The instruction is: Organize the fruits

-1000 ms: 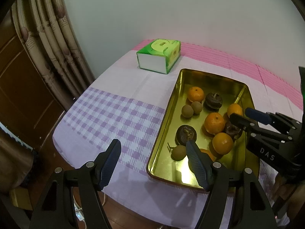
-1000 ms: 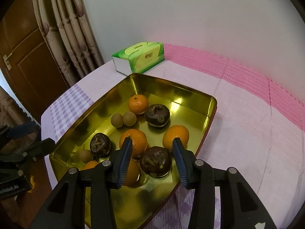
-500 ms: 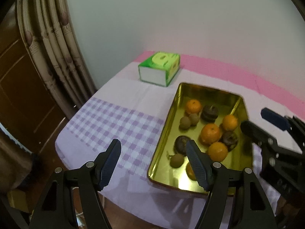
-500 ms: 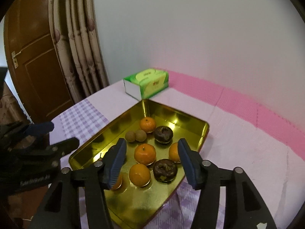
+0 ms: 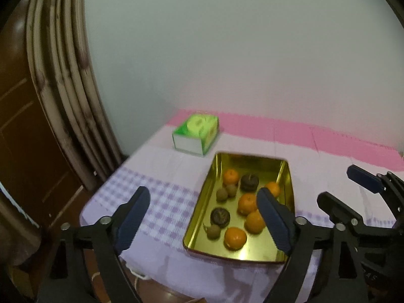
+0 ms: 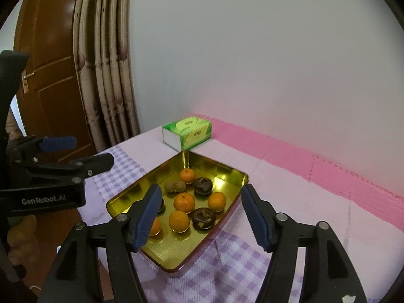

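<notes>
A gold metal tray (image 6: 241,176) lies on the checked tablecloth and holds several oranges (image 6: 184,202), three dark wrinkled fruits (image 6: 202,217) and three small brown round fruits (image 6: 169,186). My right gripper (image 6: 202,192) hangs above the tray's near end; its jaws are opening and grip nothing. My left gripper (image 5: 202,199) floats above the tray's near left edge (image 5: 199,209), jaws opening wide and empty. Each gripper shows in the other's view: the right gripper (image 5: 338,184) at the right side, the left gripper (image 6: 91,151) at the left side.
A green tissue box (image 5: 197,132) stands behind the tray near the wall, by the cloth's pink strip (image 6: 303,159). A curtain (image 6: 106,75) and a brown door (image 6: 50,63) are to the left. The table's near edge (image 5: 156,270) drops off below the left gripper.
Both grippers have drawn back and up from the tray, which now looks smaller and farther. Both pairs of jaws stand wider. The dark fruit that lay between the right fingers stays in the tray.
</notes>
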The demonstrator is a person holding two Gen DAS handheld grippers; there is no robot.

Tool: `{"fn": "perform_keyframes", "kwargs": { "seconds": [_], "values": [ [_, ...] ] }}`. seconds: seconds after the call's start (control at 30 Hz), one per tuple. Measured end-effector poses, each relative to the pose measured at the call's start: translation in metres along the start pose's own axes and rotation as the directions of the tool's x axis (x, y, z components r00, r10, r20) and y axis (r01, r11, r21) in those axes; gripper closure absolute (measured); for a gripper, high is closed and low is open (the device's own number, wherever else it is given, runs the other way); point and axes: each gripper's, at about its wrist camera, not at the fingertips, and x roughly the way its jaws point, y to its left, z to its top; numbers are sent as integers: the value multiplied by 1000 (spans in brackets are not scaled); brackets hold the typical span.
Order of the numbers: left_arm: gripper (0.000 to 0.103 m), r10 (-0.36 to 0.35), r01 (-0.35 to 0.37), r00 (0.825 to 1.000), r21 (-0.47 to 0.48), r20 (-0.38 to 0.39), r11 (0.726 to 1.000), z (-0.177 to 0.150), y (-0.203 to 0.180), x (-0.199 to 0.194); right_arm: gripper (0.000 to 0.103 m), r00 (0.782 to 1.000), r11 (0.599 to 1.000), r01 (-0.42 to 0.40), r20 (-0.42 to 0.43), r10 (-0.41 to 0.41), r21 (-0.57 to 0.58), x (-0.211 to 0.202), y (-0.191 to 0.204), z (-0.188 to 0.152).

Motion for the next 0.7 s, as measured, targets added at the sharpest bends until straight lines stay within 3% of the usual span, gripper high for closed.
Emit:
{"fn": "perform_keyframes", "kwargs": {
  "seconds": [0.13,0.27,0.33,0.5,0.7],
  "values": [
    [0,6,-4,998,-25,67,1000,5,4,-25,30,998,1000,22,59,-22,-4,-22,2,6],
    [0,1,5,997,-68,78,998,7,12,-37,28,994,999,40,104,-40,4,-39,4,10],
    [0,8,-1,997,-82,75,997,7,15,-40,19,992,999,51,119,-52,11,-47,4,10],
    [0,14,-5,996,-103,84,995,5,20,-48,12,982,996,86,164,-89,21,-63,6,12],
    [0,34,-23,995,-108,97,994,4,22,-54,7,975,993,118,186,-121,23,-73,13,11]
  ]
}}
